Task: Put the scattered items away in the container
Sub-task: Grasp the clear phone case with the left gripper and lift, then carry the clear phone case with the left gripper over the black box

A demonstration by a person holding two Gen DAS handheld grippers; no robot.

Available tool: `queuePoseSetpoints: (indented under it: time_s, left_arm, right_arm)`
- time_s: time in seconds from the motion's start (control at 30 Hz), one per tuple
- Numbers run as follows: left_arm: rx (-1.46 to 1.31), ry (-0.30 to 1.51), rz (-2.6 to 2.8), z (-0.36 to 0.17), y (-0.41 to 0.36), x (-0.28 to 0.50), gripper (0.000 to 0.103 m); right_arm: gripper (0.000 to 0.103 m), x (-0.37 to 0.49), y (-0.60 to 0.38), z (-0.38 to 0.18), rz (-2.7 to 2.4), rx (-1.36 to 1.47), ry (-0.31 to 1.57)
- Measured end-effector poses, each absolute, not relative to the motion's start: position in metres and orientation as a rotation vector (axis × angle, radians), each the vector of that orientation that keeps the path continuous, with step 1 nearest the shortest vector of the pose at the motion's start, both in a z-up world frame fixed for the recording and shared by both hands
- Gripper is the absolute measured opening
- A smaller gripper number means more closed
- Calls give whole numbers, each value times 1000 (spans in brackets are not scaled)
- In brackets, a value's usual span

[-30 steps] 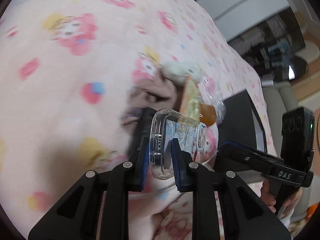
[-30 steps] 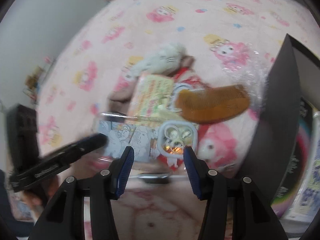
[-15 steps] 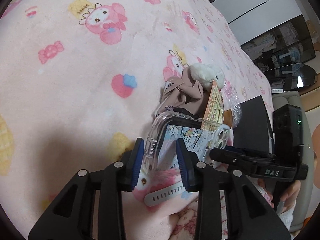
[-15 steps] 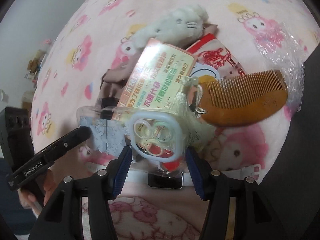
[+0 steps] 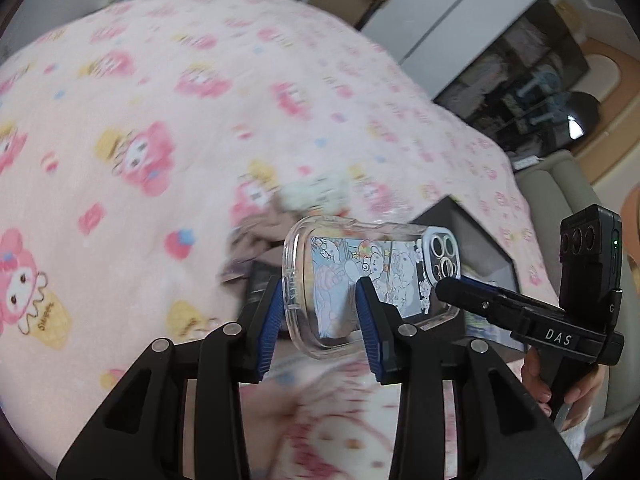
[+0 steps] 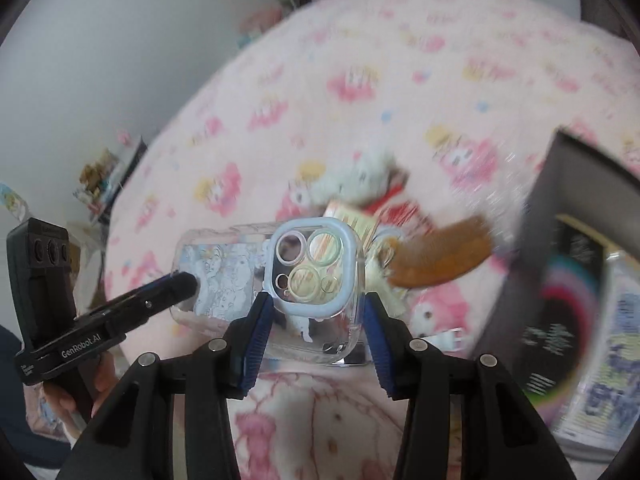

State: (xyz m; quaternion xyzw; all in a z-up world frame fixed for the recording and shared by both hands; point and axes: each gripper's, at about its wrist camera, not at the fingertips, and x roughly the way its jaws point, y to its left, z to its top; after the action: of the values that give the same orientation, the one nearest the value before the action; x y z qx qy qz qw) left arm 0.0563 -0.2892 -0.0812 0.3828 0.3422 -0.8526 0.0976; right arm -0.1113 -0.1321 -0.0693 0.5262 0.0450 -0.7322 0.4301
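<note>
Clear phone case: lifted over pink bed blanket, L tool clamped on one end; R tool closing round camera end. Comb, plush toy on the bed below; black box alongside.

A bed carries everything here, covered by a fluffy pink blanket printed with pink and yellow cartoon characters, small candies and dots. A loose heap of small items lies on the blanket near its middle. At the far side of the heap sits a white plush toy, just beside a red-patterned piece and a yellow printed packet. To the right of these lies a brown wooden comb. On the left of the heap is crumpled brownish fabric. A dark box stands on the blanket at the right. Motion blur hides finer detail.
</note>
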Motion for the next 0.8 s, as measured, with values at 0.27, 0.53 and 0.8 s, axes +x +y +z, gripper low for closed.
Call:
queuePoseSetpoints:
  time_s: [0.27, 0.53, 0.8]
  left_arm:
    - [1238, 925, -2715, -53, -195, -5, 36]
    - [1526, 954, -2803, -85, -98, -96, 36]
    - [1729, 748, -2772, -125, -50, -151, 38]
  right_arm:
    - [42, -114, -22, -41, -1993, 1281, 49]
    - [42, -152, 104, -68, -2123, 1432, -45]
    - [43, -191, 152, -101, -2172, 1450, -94]
